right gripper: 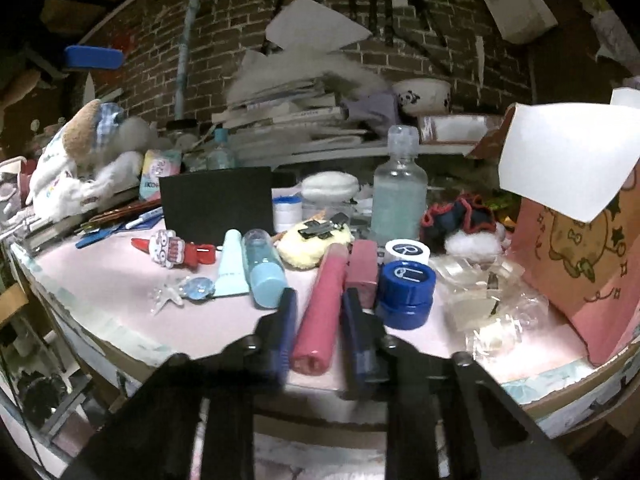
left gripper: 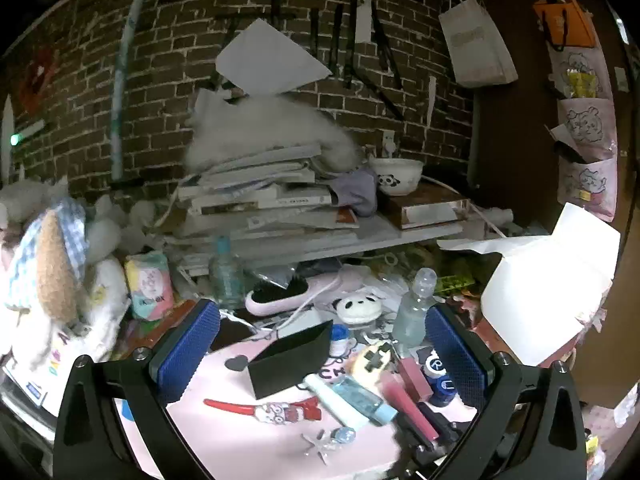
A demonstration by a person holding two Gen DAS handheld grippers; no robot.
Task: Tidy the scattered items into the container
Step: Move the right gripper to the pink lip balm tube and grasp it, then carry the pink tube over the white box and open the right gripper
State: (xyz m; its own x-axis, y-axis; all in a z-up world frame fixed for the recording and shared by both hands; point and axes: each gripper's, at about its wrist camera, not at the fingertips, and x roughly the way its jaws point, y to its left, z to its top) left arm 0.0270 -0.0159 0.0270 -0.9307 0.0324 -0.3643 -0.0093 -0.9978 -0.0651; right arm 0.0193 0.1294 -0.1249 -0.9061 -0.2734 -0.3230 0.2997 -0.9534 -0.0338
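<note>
With my right gripper (right gripper: 318, 316) clenched on the pink tube (right gripper: 320, 308) just left of the blue lens case (right gripper: 406, 294), though blur hides the contact, I'd lift straight, while my left gripper (left gripper: 320, 356) hangs released before the black container (left gripper: 290, 360).

- Both views are dim; the brick wall (left gripper: 160, 92) at the top sinks to near black in the corners.
- The brightest light falls on the pink tabletop (right gripper: 120, 280) and the white box flap (left gripper: 552, 280) at right, which glares and loses detail.
- Heavy fisheye bending curves the table edge and wall lines.
- The right gripper (right gripper: 318, 312) at lower centre is blurred; the white fluffy shape (left gripper: 276, 132) on the books is smeared.
</note>
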